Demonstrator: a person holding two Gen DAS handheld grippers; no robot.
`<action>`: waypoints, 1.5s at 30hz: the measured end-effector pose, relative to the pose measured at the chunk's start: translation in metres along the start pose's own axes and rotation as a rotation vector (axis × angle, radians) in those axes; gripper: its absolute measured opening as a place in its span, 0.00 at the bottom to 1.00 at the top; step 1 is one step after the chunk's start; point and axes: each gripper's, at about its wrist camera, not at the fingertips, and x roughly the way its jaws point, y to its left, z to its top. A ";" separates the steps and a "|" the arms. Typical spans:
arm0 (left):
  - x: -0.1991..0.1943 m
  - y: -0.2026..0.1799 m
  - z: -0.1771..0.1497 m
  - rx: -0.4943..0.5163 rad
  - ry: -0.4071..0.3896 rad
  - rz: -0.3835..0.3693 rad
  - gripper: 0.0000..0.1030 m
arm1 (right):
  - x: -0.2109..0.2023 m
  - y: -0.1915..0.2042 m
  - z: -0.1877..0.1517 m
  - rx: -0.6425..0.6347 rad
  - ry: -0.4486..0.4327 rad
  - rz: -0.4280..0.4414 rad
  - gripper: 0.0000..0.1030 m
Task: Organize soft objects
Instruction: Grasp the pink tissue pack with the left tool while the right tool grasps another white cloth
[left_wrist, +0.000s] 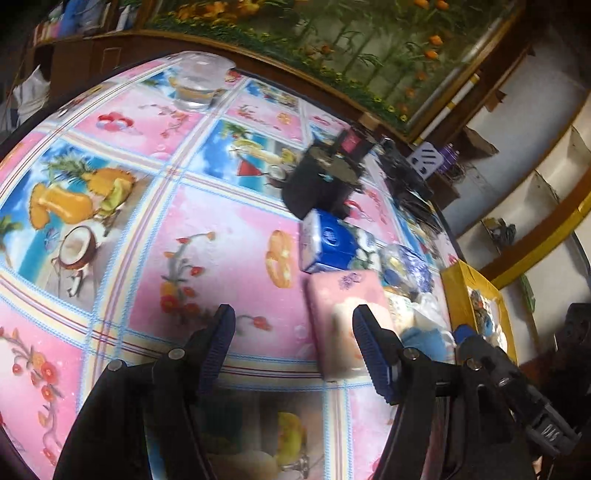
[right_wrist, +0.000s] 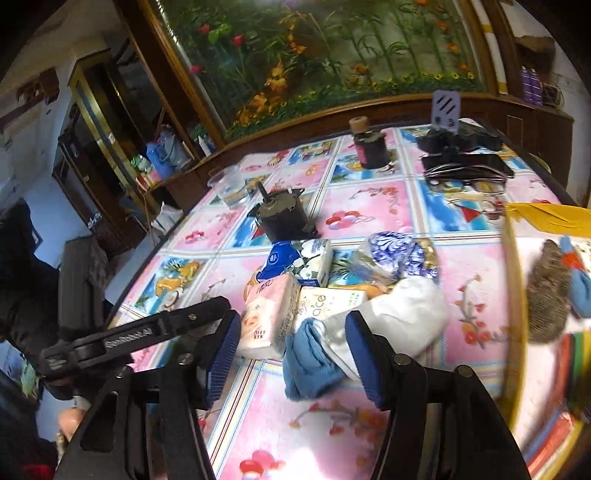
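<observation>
Two grippers: left gripper (left_wrist: 293, 345) and right gripper (right_wrist: 290, 356), both spread apart, gripping nothing.
Blue sock (right_wrist: 310, 365): on the tablecloth (right_wrist: 369, 206) between the right fingers.
Pink tissue pack (left_wrist: 343, 317): just beyond the left gripper's right finger.
Blue tissue pack (left_wrist: 328, 245): farther back.

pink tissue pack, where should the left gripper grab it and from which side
Grip the pink tissue pack across its narrow sides at mid-length, coming from the near end: it lies lengthwise toward the open left gripper, with the blue pack crowding its far end.
</observation>
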 end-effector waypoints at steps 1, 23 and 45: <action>0.000 0.003 0.000 -0.010 0.004 -0.003 0.63 | 0.011 0.000 -0.002 0.006 0.038 0.014 0.64; 0.032 -0.054 -0.013 0.316 0.047 0.216 0.76 | -0.021 -0.026 -0.031 0.121 -0.012 -0.061 0.73; 0.018 -0.040 -0.008 0.265 -0.013 0.266 0.50 | 0.017 -0.010 -0.040 -0.078 0.153 -0.267 0.30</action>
